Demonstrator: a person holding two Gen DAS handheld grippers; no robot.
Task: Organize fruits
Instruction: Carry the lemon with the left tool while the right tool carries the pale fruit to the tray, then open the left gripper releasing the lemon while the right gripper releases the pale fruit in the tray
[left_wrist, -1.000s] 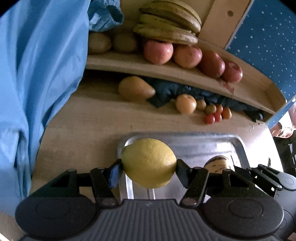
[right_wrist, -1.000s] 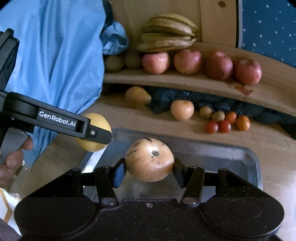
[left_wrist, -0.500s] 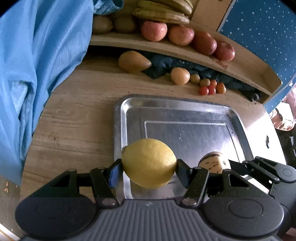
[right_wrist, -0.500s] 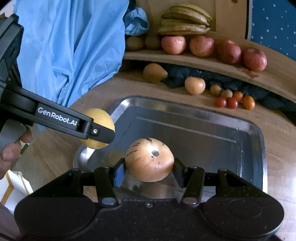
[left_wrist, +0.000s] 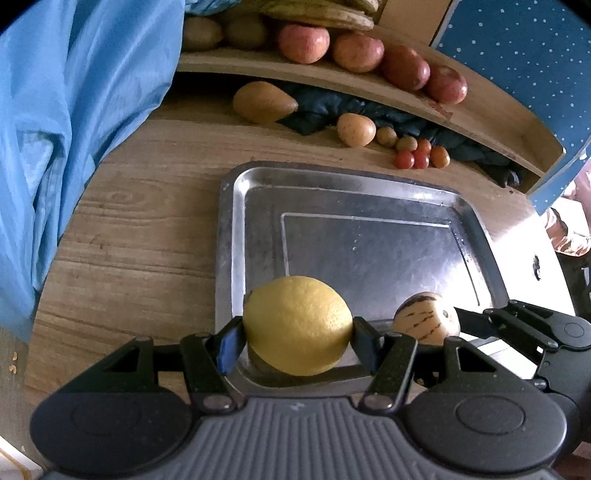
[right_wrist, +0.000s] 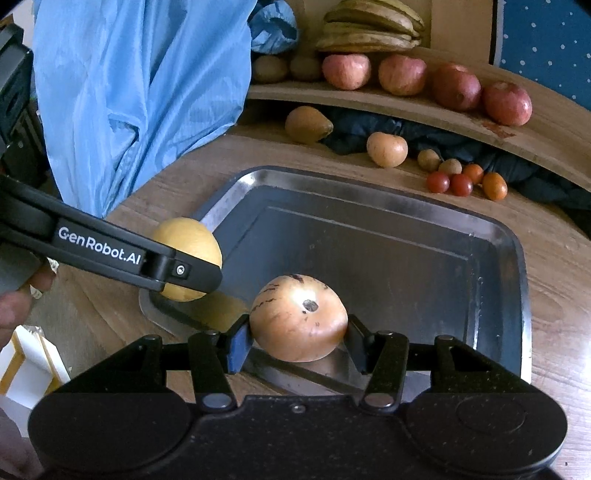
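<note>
tabletop (left_wrist: 140, 229) of wood carries everything we see, with blue cloth (left_wrist: 55, 129) hanging at its left and a curved wooden shelf (left_wrist: 332, 74) at the far side. next in size, the steel tray (left_wrist: 369, 236) lies in the middle, its floor bare.

our left gripper (left_wrist: 297, 334) is closed tight on a lemon (left_wrist: 297, 325), both pads pressed to its ends, so its long axis runs left to right across the jaws, the stem nub toward the left. the lemon hangs over the tray's near left corner. our right gripper (right_wrist: 298, 334) is clamped the same way on a tan striped fruit (right_wrist: 298, 317), its dark calyx spot facing up toward the camera, above the tray's near edge.

the right wrist view shows the left gripper from the side, with its lettering and the lemon's reflection on the tray rim; it also shows the whole banana bunch (right_wrist: 369, 27), cut off in the left wrist view. the left view alone shows dark stripes on the tan fruit's side.

smaller things lie far off: red apples (right_wrist: 402, 75) on the shelf, a mango (right_wrist: 308, 123) beneath, cherry tomatoes (right_wrist: 450, 182) near the tray's far right.
</note>
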